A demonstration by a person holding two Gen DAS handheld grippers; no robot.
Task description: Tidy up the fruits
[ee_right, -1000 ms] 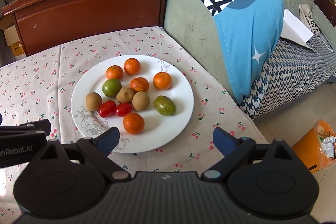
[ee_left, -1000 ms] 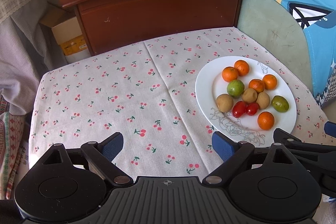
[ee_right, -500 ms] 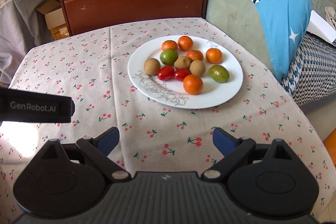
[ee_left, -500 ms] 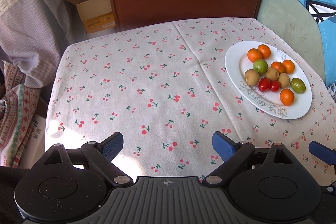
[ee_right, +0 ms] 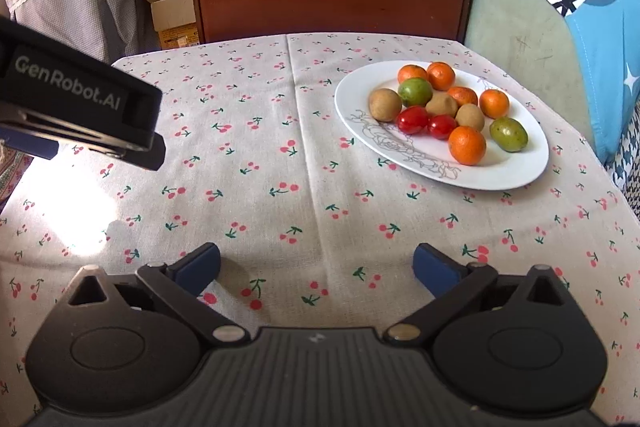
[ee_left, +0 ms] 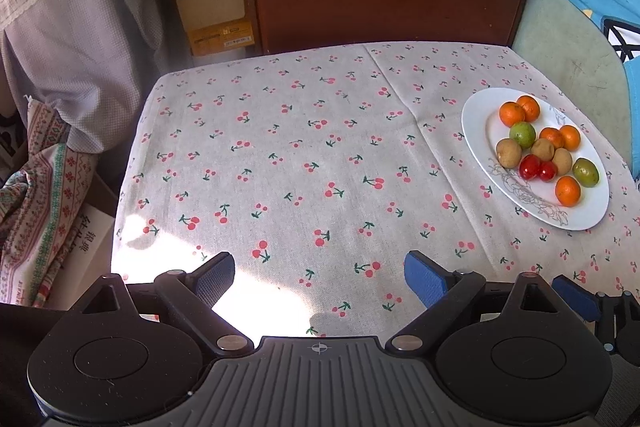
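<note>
Both are spread wide and holding nothing: the left hand-held gripper (ee_left: 319, 277) and right hand-held gripper (ee_right: 316, 267) hover over the cherry-print surface (ee_right: 280, 167). The fruits (ee_right: 444, 107) sit piled on a white plate (ee_right: 516, 175) toward the right side, well apart from either.

Black hand-held gripper (ee_right: 316, 265) with blue pads (ee_right: 199, 267), white "GenRobot.AI" lettering.

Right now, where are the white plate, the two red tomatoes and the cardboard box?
white plate (ee_right: 508, 175): right wrist view, bare near rim.
red tomatoes (ee_right: 412, 119): right wrist view, middle of the left tomato.
cardboard box (ee_left: 212, 15): left wrist view, front face beside the wooden cabinet.
</note>
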